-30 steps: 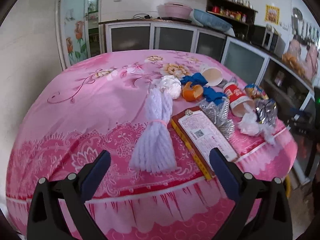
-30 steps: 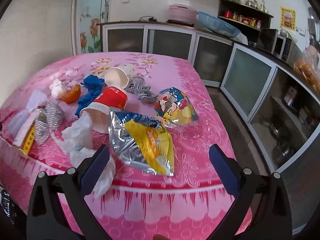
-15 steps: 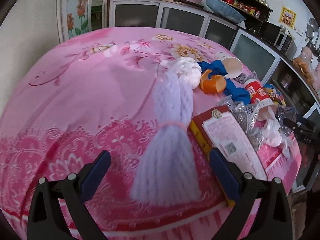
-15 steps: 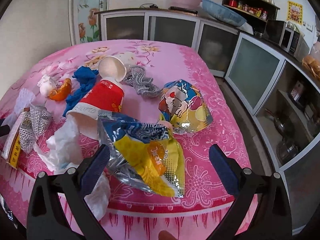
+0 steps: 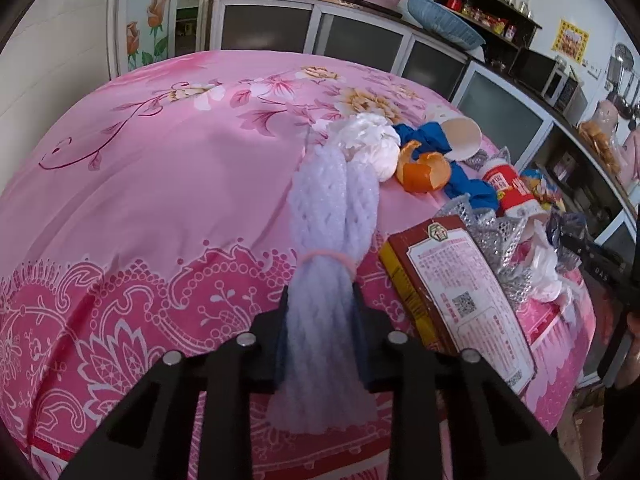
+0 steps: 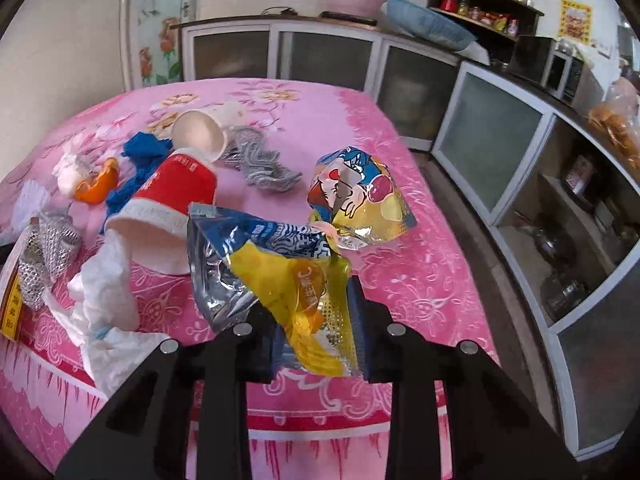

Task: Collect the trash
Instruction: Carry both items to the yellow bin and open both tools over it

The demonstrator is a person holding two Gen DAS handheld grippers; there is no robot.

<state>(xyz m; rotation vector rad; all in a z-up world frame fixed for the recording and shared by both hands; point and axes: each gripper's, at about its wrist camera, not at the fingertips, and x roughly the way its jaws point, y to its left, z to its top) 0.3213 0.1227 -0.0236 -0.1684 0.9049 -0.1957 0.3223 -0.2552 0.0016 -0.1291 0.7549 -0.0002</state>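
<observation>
Left wrist view: your left gripper (image 5: 320, 336) has its jaws closing around the bundle of white foam netting (image 5: 332, 240), whose lower end sits squeezed between the two dark pads. The bundle is pale lilac-white, woven in an open mesh, cinched near the middle by a thin pink rubber band (image 5: 328, 258), and it runs straight ahead of the claw across the pink flowered tablecloth (image 5: 160, 152). Just right of the claw lies a flat red and yellow box (image 5: 456, 288), printed face up; beyond the far end of the netting sit a crumpled white wrapper (image 5: 372, 144) and an orange peel (image 5: 424, 168). In the right wrist view, your right gripper (image 6: 320, 336) is likewise closing, with the near edge of a yellow and blue snack bag (image 6: 280, 264) between its pads. The bag is crinkled, with a silver lining showing on its left. Ahead and left of that claw a red paper cup (image 6: 176, 196) lies on its side, white tissue (image 6: 108, 280) spilling beside its mouth, and a second cartoon-printed bag (image 6: 360, 196) lies ahead to the right.
</observation>
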